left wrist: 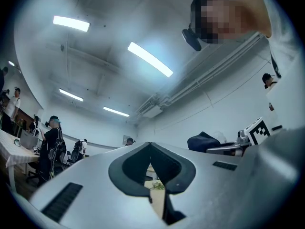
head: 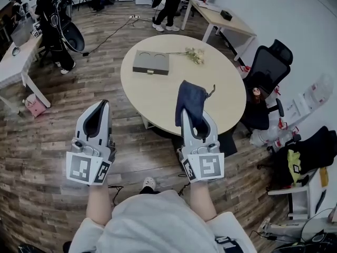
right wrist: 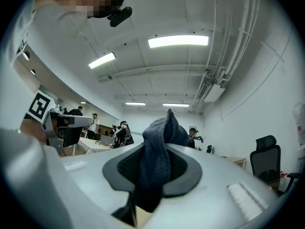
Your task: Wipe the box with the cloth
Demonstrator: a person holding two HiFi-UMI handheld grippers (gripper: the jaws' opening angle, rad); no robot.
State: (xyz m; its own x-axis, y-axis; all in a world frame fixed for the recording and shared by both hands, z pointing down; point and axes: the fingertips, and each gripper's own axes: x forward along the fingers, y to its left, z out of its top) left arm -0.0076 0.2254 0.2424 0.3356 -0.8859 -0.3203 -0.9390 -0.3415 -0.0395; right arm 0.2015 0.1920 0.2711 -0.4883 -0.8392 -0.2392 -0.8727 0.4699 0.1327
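1. Gripping a dark blue cloth (head: pixel 190 100) between its jaws, the right gripper (head: pixel 194 115) hangs over the near edge of a round, pale table (head: pixel 158 96) in an open office, as seen in the head view.
2. The right gripper view shows those jaws closed on the cloth. The fabric bunches up between the dark pads and rises above the tips, and a fold hangs down below them.
3. The left gripper (head: pixel 98 109) is held off the table over the wooden floor (head: pixel 42 141), at 9 o'clock from the right gripper. Both grippers point away from the person.
4. In the left gripper view, that gripper's jaws meet at their tips with nothing between them. Only a small gap lower down shows the table beyond.
5. The box (head: pixel 151 62), flat and grey with two round recesses in its top, lies on the far side of the table. It sits at 11 o'clock from the right gripper, well apart from the cloth, and neither gripper touches it.
6. A sprig of pale flowers (head: pixel 194 55) lies on the tabletop near the box, at its 3 o'clock.
7. A black office chair (head: pixel 268 67) stands just off the table's edge at 3 o'clock. A person in dark clothes (head: pixel 55 15) stands beside a desk at 10 o'clock, well apart from the table.
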